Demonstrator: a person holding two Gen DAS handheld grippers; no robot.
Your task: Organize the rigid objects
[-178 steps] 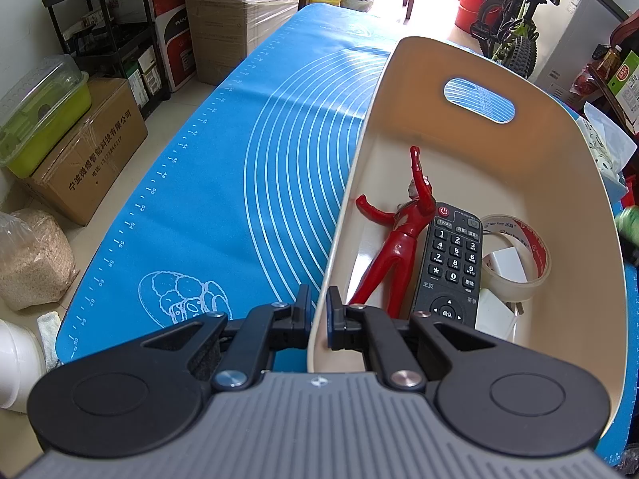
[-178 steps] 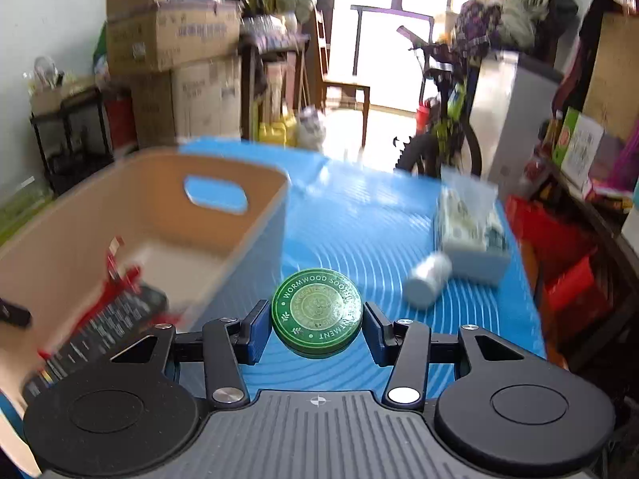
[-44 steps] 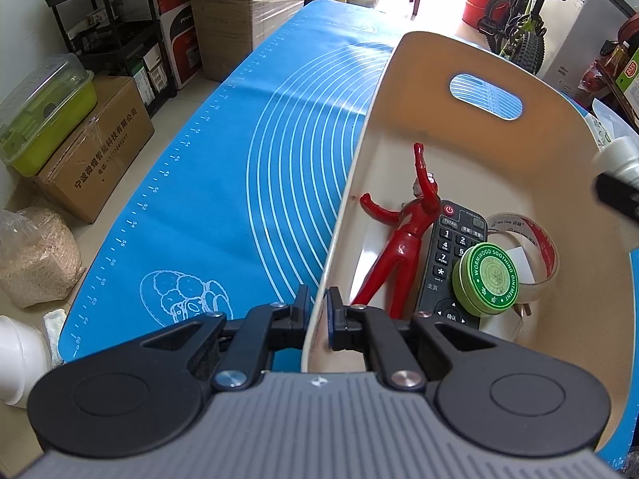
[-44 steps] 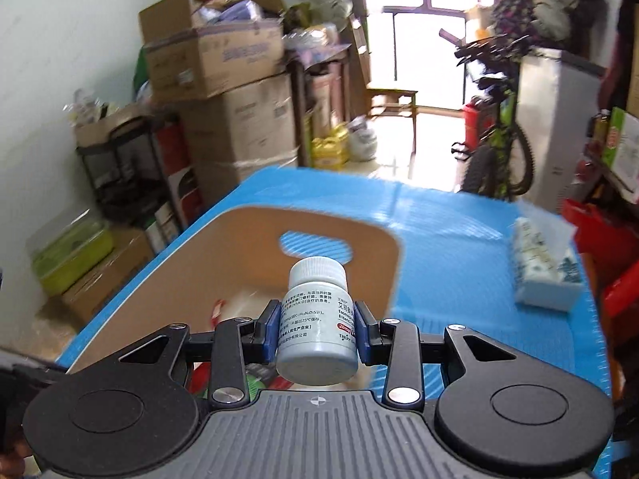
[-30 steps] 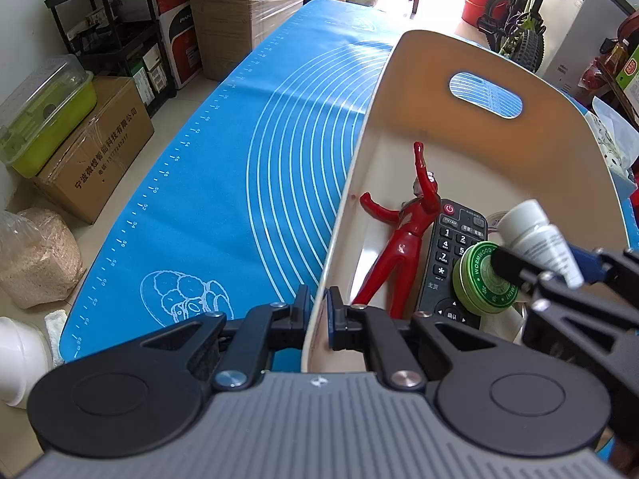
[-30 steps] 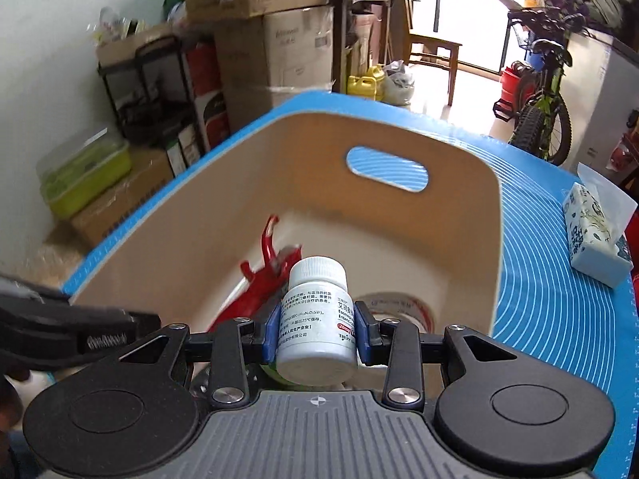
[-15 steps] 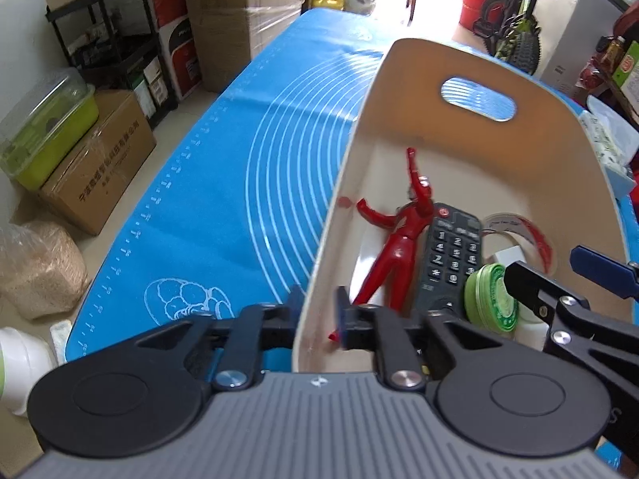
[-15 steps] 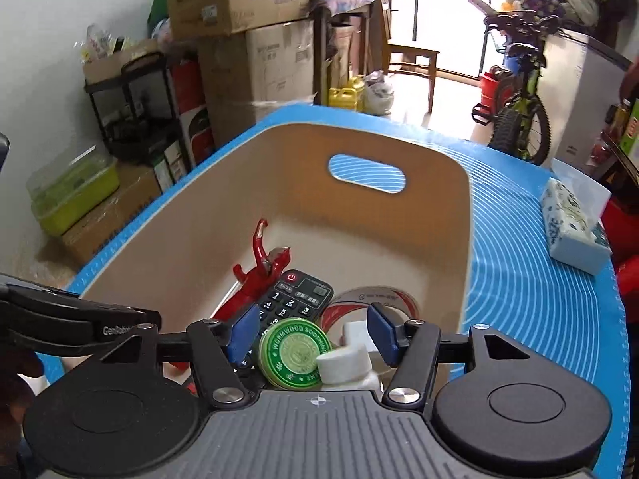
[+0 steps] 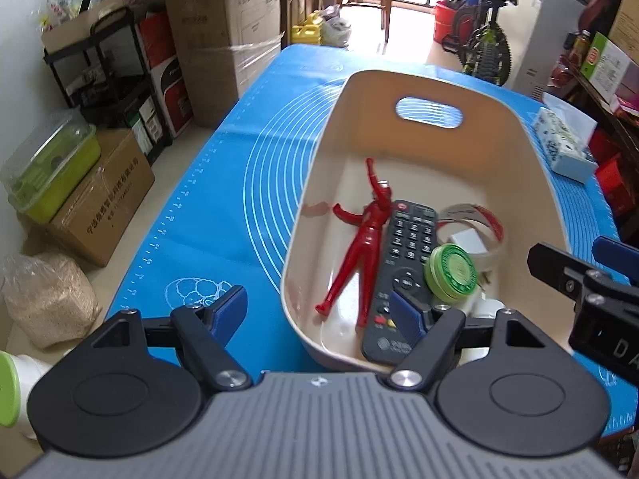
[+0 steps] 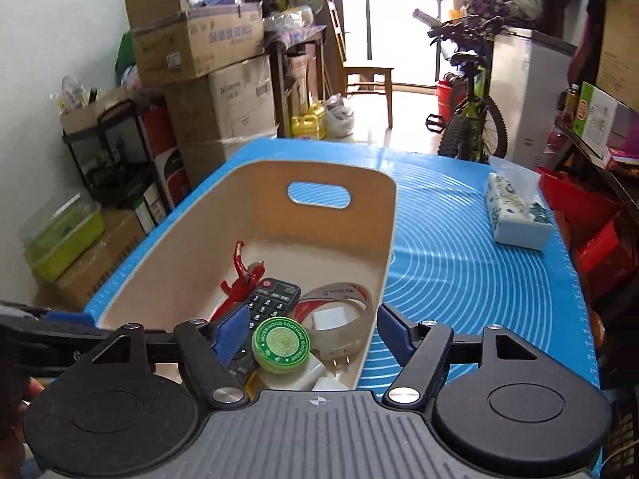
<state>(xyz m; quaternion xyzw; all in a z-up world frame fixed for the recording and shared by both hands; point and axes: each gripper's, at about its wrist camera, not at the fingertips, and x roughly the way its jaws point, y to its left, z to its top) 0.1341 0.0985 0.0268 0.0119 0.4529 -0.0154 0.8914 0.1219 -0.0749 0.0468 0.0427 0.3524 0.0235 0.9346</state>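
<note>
A cream bin (image 9: 319,183) (image 10: 383,239) with a handle slot stands on the blue mat (image 9: 223,207). In it lie a red figure (image 9: 363,235) (image 10: 239,275), a black remote (image 9: 403,255) (image 10: 275,299), a green tin (image 9: 451,271) (image 10: 281,343), a tape roll (image 9: 475,215) (image 10: 339,299), a white plug (image 10: 329,319) and a white bottle (image 9: 489,307) (image 10: 287,377). My left gripper (image 9: 319,311) is open, straddling the bin's near wall without touching it. My right gripper (image 10: 309,329) is open and empty above the bin's near right corner.
A tissue pack (image 10: 515,211) (image 9: 559,143) lies on the mat at the far right. Cardboard boxes (image 10: 215,80), a black shelf (image 9: 104,80) and a green container (image 9: 48,167) stand left of the table. A bicycle (image 10: 471,111) stands beyond the far edge.
My right gripper brought the white bottle over the bin, opened and dropped it inside. My left gripper let go of the bin's near wall and opened wide.
</note>
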